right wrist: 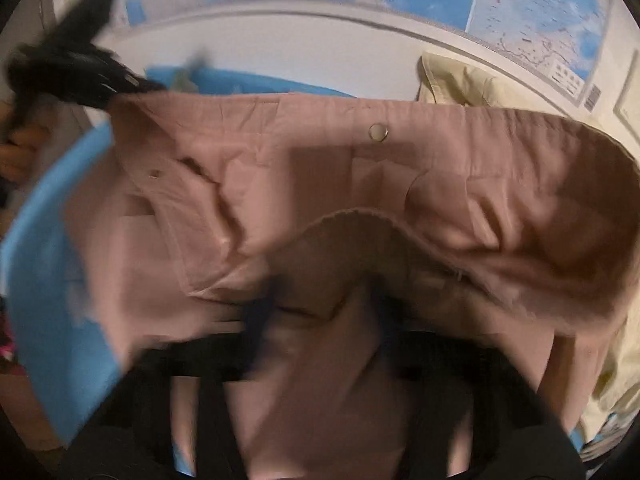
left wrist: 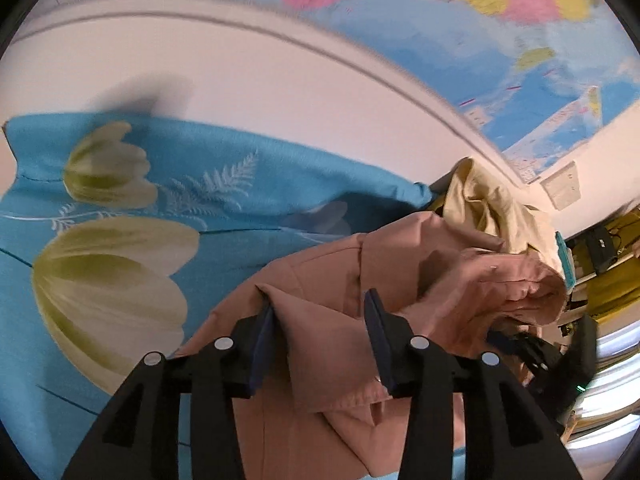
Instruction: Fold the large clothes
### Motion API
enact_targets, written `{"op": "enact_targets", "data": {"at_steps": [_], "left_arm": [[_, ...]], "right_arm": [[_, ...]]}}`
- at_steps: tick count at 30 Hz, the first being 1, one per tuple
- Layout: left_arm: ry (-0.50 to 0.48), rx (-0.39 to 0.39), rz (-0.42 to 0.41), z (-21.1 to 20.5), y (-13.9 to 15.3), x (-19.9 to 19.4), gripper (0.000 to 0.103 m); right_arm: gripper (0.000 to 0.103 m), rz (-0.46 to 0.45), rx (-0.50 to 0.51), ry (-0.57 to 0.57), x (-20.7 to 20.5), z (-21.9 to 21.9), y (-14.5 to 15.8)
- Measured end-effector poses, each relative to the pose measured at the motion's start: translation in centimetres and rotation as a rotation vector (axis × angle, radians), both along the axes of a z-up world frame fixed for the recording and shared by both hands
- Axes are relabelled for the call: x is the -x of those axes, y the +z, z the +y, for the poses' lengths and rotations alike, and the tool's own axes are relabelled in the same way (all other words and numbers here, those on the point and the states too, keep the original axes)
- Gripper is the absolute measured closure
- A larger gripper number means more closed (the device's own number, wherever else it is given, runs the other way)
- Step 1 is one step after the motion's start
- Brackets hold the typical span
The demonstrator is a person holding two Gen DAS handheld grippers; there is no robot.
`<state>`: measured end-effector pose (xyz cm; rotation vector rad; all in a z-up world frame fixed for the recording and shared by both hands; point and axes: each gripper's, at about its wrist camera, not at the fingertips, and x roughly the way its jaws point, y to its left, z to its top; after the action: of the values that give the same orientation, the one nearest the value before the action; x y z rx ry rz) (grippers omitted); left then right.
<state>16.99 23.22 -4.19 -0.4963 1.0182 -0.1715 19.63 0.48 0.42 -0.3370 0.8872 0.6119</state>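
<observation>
A large pink garment (left wrist: 440, 264) lies crumpled on a blue bedsheet printed with white tulips (left wrist: 120, 240). My left gripper (left wrist: 320, 316) stands open over its near edge, with a raised fold of the pink cloth between the blue pads and not pinched. In the right wrist view the same pink garment (right wrist: 320, 160) fills the frame, with a metal snap (right wrist: 378, 132) near its upper hem. My right gripper (right wrist: 320, 316) is badly blurred. Its fingers (right wrist: 260, 316) show as dark smears on either side of a thick band of pink cloth, and I cannot tell if they clamp it.
A beige garment (left wrist: 480, 200) is heaped behind the pink one, against the white headboard (left wrist: 280, 80). A world map (left wrist: 440, 40) hangs on the wall above. The other gripper (right wrist: 80, 76) and a hand (right wrist: 20, 148) show at the upper left of the right wrist view.
</observation>
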Motion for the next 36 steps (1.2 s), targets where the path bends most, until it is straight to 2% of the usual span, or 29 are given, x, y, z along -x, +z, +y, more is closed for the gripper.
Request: {"op": "enact_targets", "data": {"at_steps": [1,6,8,11,12,14,15,16,17,20,21,22,23,24,25,27,28,29,31,32,34,36], "left_arm": [[-0.009,-0.003,-0.018,0.0,0.5,0.5,0.057],[-0.101,-0.09,-0.159,-1.6,3.0,3.4,0.045],[-0.185,-0.166,-0.232,-3.6,3.5,4.9,0.038],[-0.316,-0.249,-0.259,-6.5,2.7,6.1,0.036],[-0.362,-0.311,-0.25,-7.9,1.9,6.4,0.036],[-0.434,-0.434,-0.233,-10.2,0.4,6.7,0.036],[-0.458,-0.472,-0.231,-10.9,-0.2,6.9,0.036],[-0.484,-0.507,-0.229,-11.6,-0.7,6.9,0.036],[-0.5,-0.53,-0.227,-11.9,-1.1,6.9,0.036],[-0.512,-0.603,-0.2,-12.8,-2.8,5.3,0.037],[-0.503,-0.606,-0.179,-12.8,-3.2,4.7,0.049],[-0.494,-0.603,-0.157,-12.7,-3.6,3.9,0.069],[-0.471,-0.603,-0.136,-12.5,-3.9,3.0,0.081],[-0.454,-0.595,-0.125,-12.3,-4.0,2.4,0.091],[-0.435,-0.581,-0.133,-11.9,-3.8,2.0,0.093],[-0.382,-0.552,-0.16,-11.0,-2.7,1.3,0.097],[-0.351,-0.514,-0.165,-10.2,-2.0,1.0,0.098],[-0.325,-0.457,-0.172,-9.2,-1.1,0.8,0.098],[-0.279,-0.412,-0.195,-7.9,0.1,0.5,0.099],[-0.255,-0.422,-0.203,-7.5,0.4,0.4,0.099],[-0.188,-0.438,-0.199,-6.5,0.8,-0.5,0.099],[-0.157,-0.425,-0.177,-5.8,0.5,-1.3,0.098]], "right_arm": [[0.102,0.013,-0.01,0.002,-0.3,0.0,-0.1],[0.103,-0.042,-0.127,-0.035,-1.5,-1.8,3.1],[0.103,-0.065,-0.158,-0.053,-2.1,-2.3,4.3],[0.101,-0.01,-0.199,-0.054,-3.5,-2.9,4.7],[0.095,-0.005,-0.183,-0.044,-3.4,-2.9,4.6],[0.057,-0.023,-0.145,-0.022,-2.2,-3.1,4.1],[0.051,-0.032,-0.127,-0.011,-1.6,-3.3,4.1],[0.04,-0.036,-0.106,-0.001,-0.8,-2.7,3.9],[0.032,-0.052,-0.056,0.004,-0.2,-2.5,3.2],[0.03,-0.095,0.102,-0.003,0.4,-0.8,0.8],[0.033,-0.097,0.131,-0.005,0.4,-0.4,0.2],[0.052,-0.101,0.156,-0.007,0.3,-0.1,-0.3],[0.076,-0.111,0.188,-0.014,0.1,0.1,-0.8],[0.085,-0.102,0.192,-0.012,0.0,0.1,-0.9],[0.098,-0.07,0.151,-0.005,-0.2,-0.2,-0.7],[0.1,-0.083,0.099,-0.017,-0.1,-0.9,0.5],[0.1,-0.093,0.06,-0.029,-0.1,-1.5,1.4],[0.1,-0.093,0.0,-0.041,0.0,-2.1,2.7],[0.1,-0.123,-0.103,-0.071,0.2,-3.6,4.9],[0.1,-0.158,-0.15,-0.108,0.0,-4.5,6.2],[0.1,-0.168,-0.208,-0.151,-0.8,-5.3,7.2],[0.1,-0.107,-0.243,-0.177,-2.5,-5.2,6.4]]}}
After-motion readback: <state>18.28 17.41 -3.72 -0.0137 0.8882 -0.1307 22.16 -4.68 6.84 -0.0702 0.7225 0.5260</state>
